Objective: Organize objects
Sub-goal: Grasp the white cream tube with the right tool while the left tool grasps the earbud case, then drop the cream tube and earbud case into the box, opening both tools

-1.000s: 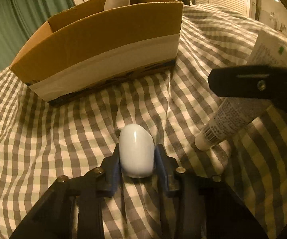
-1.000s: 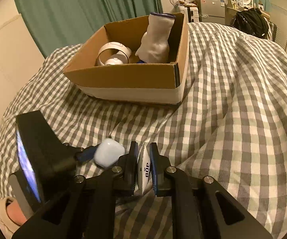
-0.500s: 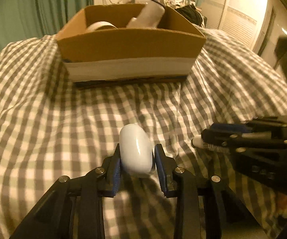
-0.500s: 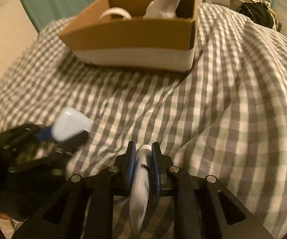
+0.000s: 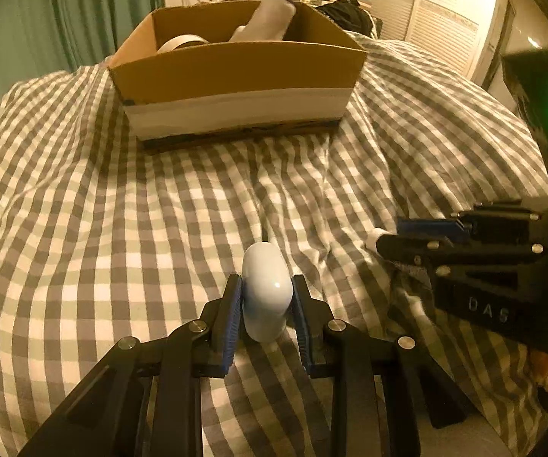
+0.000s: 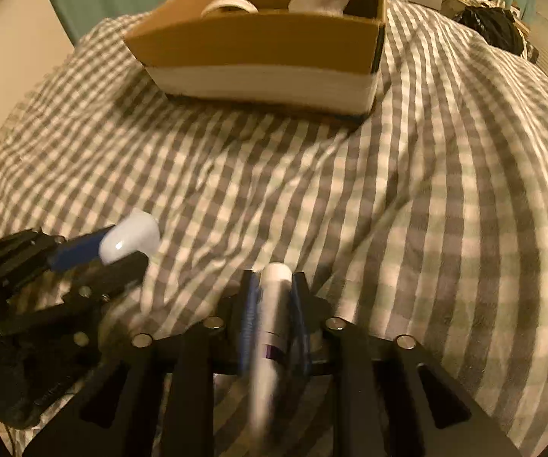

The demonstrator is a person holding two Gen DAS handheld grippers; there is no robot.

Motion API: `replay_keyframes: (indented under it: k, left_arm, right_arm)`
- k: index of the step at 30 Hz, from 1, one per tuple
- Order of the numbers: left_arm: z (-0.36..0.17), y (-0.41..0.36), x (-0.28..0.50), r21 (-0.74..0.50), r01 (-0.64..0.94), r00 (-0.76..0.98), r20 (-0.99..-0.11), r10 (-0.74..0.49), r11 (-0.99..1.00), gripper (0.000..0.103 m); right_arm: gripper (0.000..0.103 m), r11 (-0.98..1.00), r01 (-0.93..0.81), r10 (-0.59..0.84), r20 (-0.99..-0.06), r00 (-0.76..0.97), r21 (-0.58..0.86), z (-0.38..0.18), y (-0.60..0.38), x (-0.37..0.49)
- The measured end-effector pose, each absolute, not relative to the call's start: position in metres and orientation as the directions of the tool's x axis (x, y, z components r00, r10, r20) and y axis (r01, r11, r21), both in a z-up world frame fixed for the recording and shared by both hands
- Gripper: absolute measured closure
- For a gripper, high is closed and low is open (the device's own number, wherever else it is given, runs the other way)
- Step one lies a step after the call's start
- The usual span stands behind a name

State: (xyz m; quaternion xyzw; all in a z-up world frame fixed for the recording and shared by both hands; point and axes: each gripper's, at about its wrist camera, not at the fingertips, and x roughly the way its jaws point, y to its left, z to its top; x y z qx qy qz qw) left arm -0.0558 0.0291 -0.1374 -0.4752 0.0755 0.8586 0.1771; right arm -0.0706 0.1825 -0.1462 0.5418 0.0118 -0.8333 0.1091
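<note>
My left gripper (image 5: 267,289) is shut on a smooth white case (image 5: 265,291) and holds it above the checked bedspread (image 5: 121,228). My right gripper (image 6: 272,285) is shut on a white tube (image 6: 272,327), cap pointing forward. Each gripper shows in the other's view: the right gripper (image 5: 392,234) at the right of the left wrist view, the left gripper (image 6: 121,245) with the case (image 6: 129,236) at the left of the right wrist view. A cardboard box (image 5: 235,72) stands ahead of both, also in the right wrist view (image 6: 266,49).
The box holds a roll of white tape (image 6: 230,3) and a white sock-like bundle (image 5: 266,19). Green curtains (image 5: 64,11) hang behind on the left. A dark bag (image 6: 491,26) lies beyond the bed at the right. The bedspread is rumpled with folds.
Both grippers have lifted their objects off the bedspread and turned to face the box. The tube now points forward between the right fingers; the box sits more centred.
</note>
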Motion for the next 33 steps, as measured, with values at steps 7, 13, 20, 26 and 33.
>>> replay_keyframes:
  k: [7,13,20,26,33]
  left_arm:
    - [-0.151,0.026,-0.061,-0.059,-0.362,-0.447,-0.865,0.228,-0.930,0.077]
    - [-0.132,0.022,-0.056,-0.075,-0.357,-0.498,-0.828,0.258,-0.931,0.080]
    - [-0.074,0.016,-0.066,-0.109,-0.366,-0.579,-0.751,0.318,-0.924,0.080]
    - [-0.014,0.017,-0.103,-0.049,-0.347,-0.672,-0.683,0.285,-0.936,0.080]
    - [0.015,0.023,-0.169,0.023,-0.311,-0.733,-0.643,0.224,-0.950,0.080]
  right_arm:
    - [0.082,-0.976,0.214,-0.118,-0.927,-0.356,0.042,-0.156,0.173,-0.071]
    - [0.083,-0.976,0.215,-0.138,-0.871,-0.472,0.038,-0.126,0.177,-0.055]
    - [0.083,-0.968,0.239,-0.212,-0.772,-0.599,0.081,-0.064,0.178,-0.053]
    - [0.083,-0.957,0.274,-0.263,-0.686,-0.679,0.096,-0.003,0.172,-0.092]
    - [0.083,-0.950,0.291,-0.295,-0.613,-0.733,0.109,0.037,0.169,-0.162]
